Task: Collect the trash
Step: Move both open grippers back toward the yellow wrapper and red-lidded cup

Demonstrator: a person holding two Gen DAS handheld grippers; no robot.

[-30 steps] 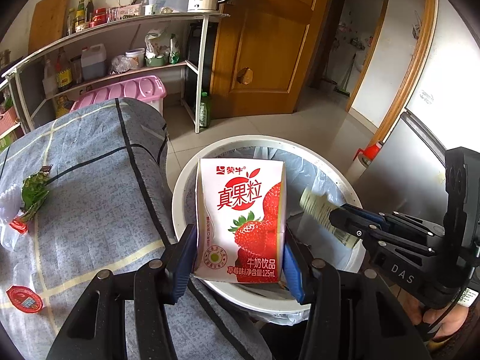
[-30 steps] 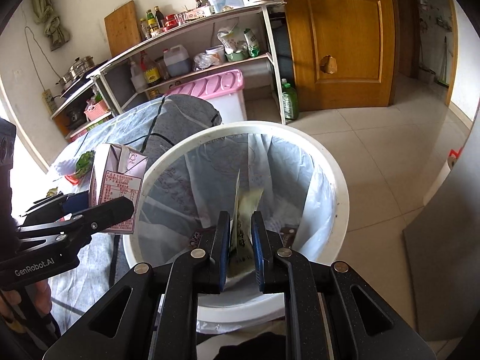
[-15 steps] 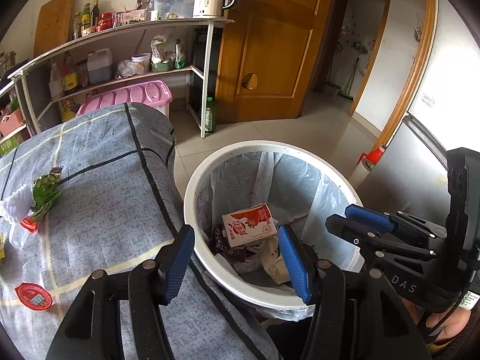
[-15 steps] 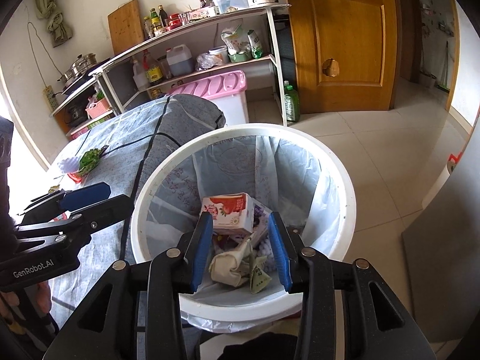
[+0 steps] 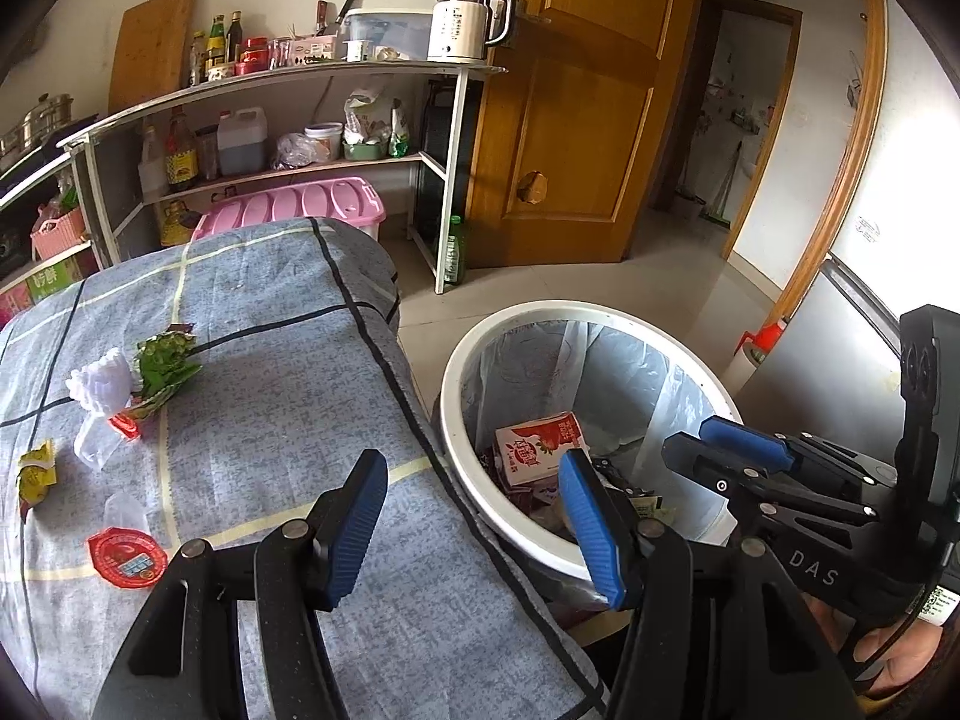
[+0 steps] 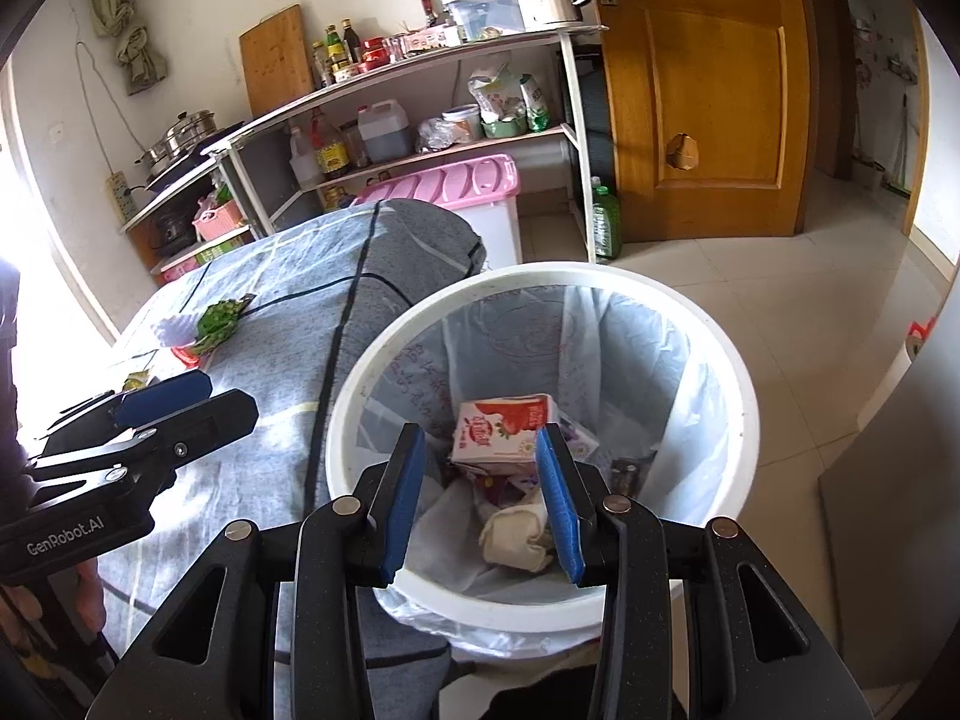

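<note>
The left gripper (image 5: 474, 513) is spread wide and holds nothing, straddling the seam between the table (image 5: 288, 408) and the bin (image 5: 462, 372) at lower centre of its view. The right gripper (image 6: 480, 495) is also wide and empty, poised over the bin's near rim at the bottom of its frame.

Inside the bin, a strawberry milk carton (image 6: 501, 426) lies on its side atop crumpled paper and wrappers, right of centre in the left view. So the drop step looks finished, and fetching more trash is the step in hand.

What is left sits on the table at the left of the left view: a green wrapper (image 5: 165, 363) touching a white crumpled piece (image 5: 99, 387), a yellow scrap (image 5: 36, 471) near the left edge, and a red lid (image 5: 126, 558) at lower left. The next move probably calls for swinging the left gripper toward the lid or wrapper. Both lie flat on cloth, so a low, shallow pinch seems needed; snagging the fabric is the risk.

The table wears a grey-blue cloth with pale and dark lines, draping off the edge beside the bin. Behind, across the upper frame, stand a shelf (image 5: 288, 69) with bottles and a kettle (image 5: 468, 21), a pink box (image 5: 294, 210), a wooden door (image 5: 576, 102), and a tiled floor.
</note>
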